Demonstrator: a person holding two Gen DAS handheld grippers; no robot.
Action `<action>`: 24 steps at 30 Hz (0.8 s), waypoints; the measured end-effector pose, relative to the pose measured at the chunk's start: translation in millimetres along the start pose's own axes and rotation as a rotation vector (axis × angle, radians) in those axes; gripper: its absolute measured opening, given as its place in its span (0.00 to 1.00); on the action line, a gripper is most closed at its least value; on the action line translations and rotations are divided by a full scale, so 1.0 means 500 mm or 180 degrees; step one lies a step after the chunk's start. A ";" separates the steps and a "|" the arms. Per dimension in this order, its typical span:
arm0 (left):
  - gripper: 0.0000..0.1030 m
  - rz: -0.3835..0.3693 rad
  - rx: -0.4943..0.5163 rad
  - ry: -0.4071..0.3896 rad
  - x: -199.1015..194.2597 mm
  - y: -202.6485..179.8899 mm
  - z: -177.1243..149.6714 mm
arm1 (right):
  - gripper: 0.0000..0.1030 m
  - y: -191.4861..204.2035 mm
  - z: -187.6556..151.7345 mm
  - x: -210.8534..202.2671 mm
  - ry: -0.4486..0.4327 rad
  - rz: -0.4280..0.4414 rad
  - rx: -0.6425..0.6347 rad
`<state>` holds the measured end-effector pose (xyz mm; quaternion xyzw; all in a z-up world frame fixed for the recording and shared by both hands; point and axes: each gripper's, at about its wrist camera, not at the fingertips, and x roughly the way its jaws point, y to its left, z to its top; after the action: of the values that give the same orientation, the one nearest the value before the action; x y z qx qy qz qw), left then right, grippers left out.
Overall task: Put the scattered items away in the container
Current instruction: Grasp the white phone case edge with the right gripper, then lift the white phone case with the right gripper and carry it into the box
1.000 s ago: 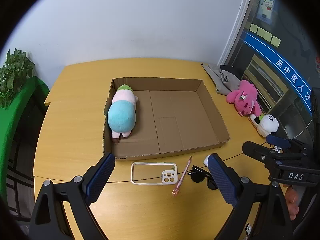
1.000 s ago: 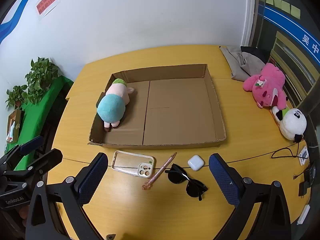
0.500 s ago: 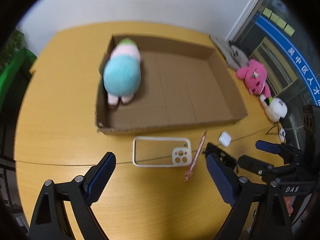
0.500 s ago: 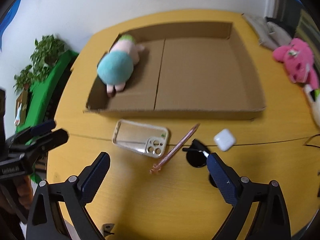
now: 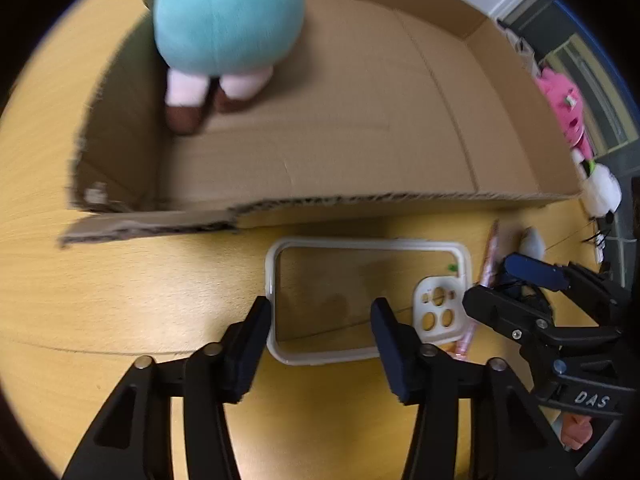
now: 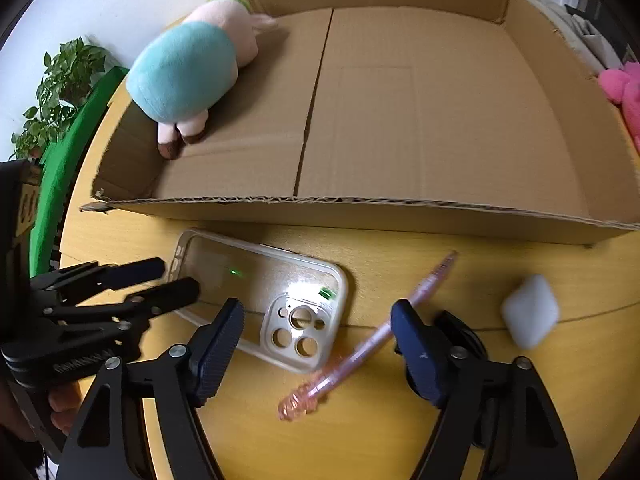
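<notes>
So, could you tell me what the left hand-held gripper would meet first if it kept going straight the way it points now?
Most likely the clear phone case. The left hand-held gripper, whose jaws have just been closing, points steeply down with the case's near-left corner between its fingers, not yet pinched. Depth is unclear, so it may already be touching.

The sunglasses [image 6: 460, 330] are mostly hidden behind the right gripper's [image 6: 316, 328] finger, only a dark lens edge showing. In the left wrist view the earbud case [image 5: 532, 240] is a blurred pale blob, and the teal plush [image 5: 228, 16] is cut off at the top edge.
</notes>
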<state>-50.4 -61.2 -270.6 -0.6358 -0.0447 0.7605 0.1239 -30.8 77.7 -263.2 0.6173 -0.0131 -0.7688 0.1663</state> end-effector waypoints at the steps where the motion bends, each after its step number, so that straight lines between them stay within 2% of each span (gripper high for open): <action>1: 0.44 -0.0004 -0.0007 0.0016 0.004 0.001 0.002 | 0.70 0.001 -0.001 0.010 0.0040 -0.0008 -0.0015; 3: 0.23 0.0010 -0.0006 0.0063 0.014 0.003 0.002 | 0.55 -0.001 -0.005 0.026 0.0151 -0.0055 -0.0019; 6: 0.12 0.0143 0.0056 0.0064 0.017 0.000 -0.004 | 0.37 -0.015 -0.015 0.036 0.0194 -0.0143 0.0050; 7: 0.09 0.0176 0.0071 0.0066 0.017 0.001 -0.006 | 0.34 -0.020 -0.016 0.036 0.0200 -0.0156 0.0071; 9: 0.05 0.0175 0.0016 0.0079 0.017 0.005 -0.012 | 0.20 -0.031 -0.016 0.034 0.0202 -0.0164 0.0115; 12: 0.04 0.0213 0.0032 0.0087 0.012 0.004 -0.027 | 0.08 -0.051 -0.016 0.032 0.0225 -0.0090 0.0177; 19: 0.04 0.0174 -0.0061 0.0002 -0.015 0.004 -0.066 | 0.07 -0.073 -0.049 0.028 0.0347 0.0079 0.0264; 24: 0.04 0.0105 -0.0104 -0.0131 -0.067 0.006 -0.098 | 0.07 -0.079 -0.058 -0.031 0.0176 0.0173 0.0231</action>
<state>2.6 -76.7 -248.3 -0.6226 -0.0491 0.7746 0.0999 -9.9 124.6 -264.4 0.6433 -0.0531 -0.7457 0.1649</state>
